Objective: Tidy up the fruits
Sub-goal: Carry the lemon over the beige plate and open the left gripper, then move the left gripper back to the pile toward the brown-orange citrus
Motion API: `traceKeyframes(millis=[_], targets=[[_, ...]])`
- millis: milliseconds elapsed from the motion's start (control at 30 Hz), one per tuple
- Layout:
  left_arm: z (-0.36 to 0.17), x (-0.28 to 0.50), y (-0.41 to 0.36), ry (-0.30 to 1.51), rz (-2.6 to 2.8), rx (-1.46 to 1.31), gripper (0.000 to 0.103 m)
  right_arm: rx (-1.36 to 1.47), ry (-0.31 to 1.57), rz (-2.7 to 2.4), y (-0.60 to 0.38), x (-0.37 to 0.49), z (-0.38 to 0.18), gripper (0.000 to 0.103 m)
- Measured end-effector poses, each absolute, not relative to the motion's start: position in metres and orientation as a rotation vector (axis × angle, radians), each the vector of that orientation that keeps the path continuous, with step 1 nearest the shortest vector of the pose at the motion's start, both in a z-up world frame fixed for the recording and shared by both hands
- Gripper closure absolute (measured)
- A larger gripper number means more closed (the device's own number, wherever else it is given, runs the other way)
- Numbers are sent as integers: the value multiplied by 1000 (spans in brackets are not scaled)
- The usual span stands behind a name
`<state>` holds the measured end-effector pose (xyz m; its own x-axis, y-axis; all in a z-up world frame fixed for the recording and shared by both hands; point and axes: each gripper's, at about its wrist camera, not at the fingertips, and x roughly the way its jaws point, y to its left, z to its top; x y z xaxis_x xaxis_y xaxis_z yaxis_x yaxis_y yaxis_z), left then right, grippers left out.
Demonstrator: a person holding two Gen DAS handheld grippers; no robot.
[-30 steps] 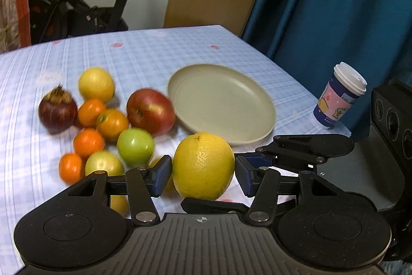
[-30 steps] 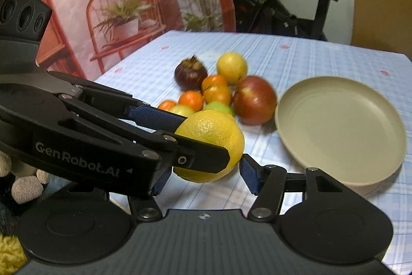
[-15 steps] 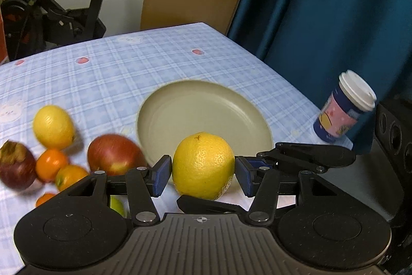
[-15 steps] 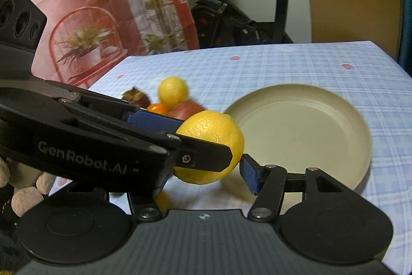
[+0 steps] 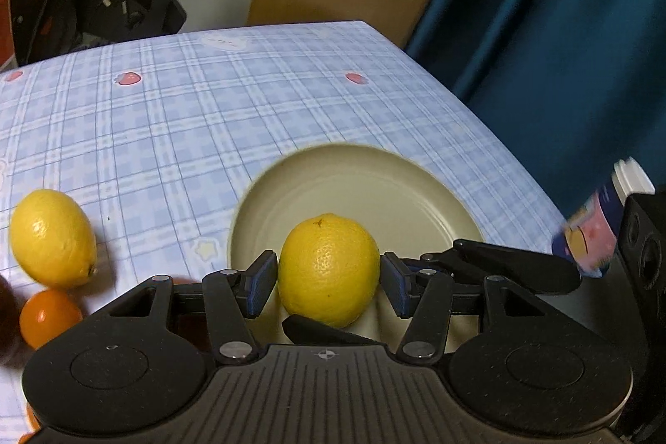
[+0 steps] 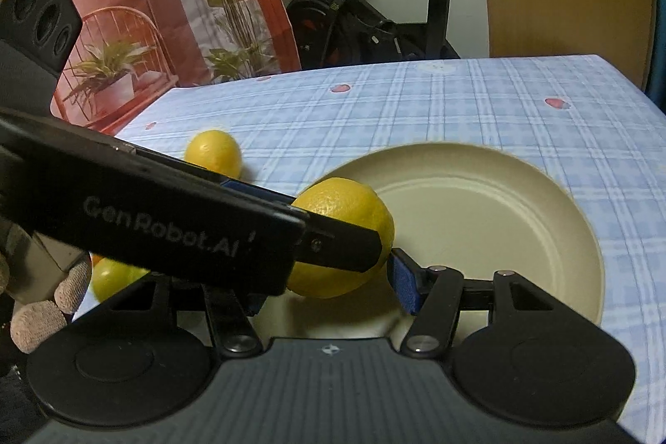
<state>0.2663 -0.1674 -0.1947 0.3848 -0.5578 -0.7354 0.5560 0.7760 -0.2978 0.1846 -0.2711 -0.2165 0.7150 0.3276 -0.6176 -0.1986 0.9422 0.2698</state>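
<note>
1. While both tools meet over the near edge of the plate [image 5: 420, 190], the left hand-held gripper [image 5: 328, 284] grasps a big yellow orange [image 5: 329, 269], its blue pads pressed on either side of the fruit
2. From the right wrist view, the right hand-held gripper [image 6: 329, 286] reaches toward the same orange [image 6: 354, 202]; one blue pad sits just beside the fruit, the other is hidden behind the left tool, so I cannot tell whether it grips
3. Left of the plate, a lemon [image 5: 52, 238] and a small orange fruit [image 5: 49, 317] lie on the checked desk [image 5: 208, 119]
4. At the right edge of the left view, a paper cup [image 5: 599, 231] shows, blurred
</note>
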Motion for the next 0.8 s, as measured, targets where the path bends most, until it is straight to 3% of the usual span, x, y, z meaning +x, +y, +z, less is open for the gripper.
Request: traceKeyframes(millis=[367,800], targets=[[-177,286,-159,844,-644,-99,47,164,655,222,-282,215,-207,49],[-137,253,-114,696,-574,-87,47,123,629,82,-289,206,-197,49]])
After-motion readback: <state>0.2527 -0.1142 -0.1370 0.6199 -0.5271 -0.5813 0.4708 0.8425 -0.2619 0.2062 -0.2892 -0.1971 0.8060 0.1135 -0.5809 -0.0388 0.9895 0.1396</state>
